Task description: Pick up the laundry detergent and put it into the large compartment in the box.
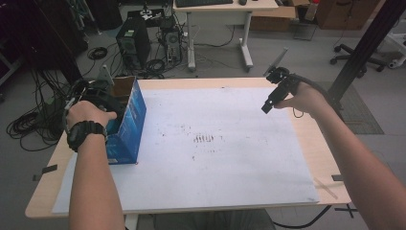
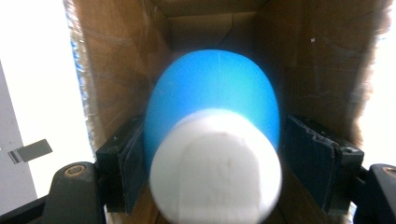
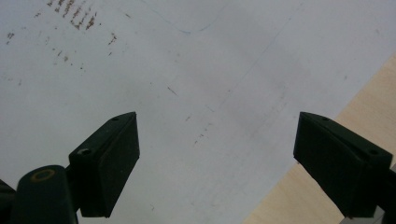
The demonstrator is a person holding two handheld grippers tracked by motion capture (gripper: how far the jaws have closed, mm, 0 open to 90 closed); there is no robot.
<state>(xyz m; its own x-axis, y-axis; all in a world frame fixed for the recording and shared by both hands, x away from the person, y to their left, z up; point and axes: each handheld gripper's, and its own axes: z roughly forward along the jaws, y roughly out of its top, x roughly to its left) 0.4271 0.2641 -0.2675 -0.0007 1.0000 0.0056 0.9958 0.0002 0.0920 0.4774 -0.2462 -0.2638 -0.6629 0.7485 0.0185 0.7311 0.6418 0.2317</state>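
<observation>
A blue cardboard box (image 1: 128, 120) stands open-topped at the table's left edge. My left gripper (image 1: 110, 105) reaches down into it, the hand covering most of it. In the left gripper view that gripper (image 2: 215, 144) is shut on a blue rounded object (image 2: 215, 88) with a white round end (image 2: 217, 170), surrounded by the box's brown inner walls (image 2: 317, 56). My right gripper (image 1: 266, 106) hovers over the far right of the white sheet (image 1: 215, 143). In the right gripper view it (image 3: 219, 135) is open, with only the marked sheet (image 3: 187, 70) between its jaws.
The wooden table (image 1: 316, 143) shows bare around the sheet, and its edge (image 3: 369, 98) lies close to the right gripper. On the floor beyond are a computer tower (image 1: 131, 43), cables (image 1: 28, 124), a desk (image 1: 225, 9) and a black post (image 1: 364, 48).
</observation>
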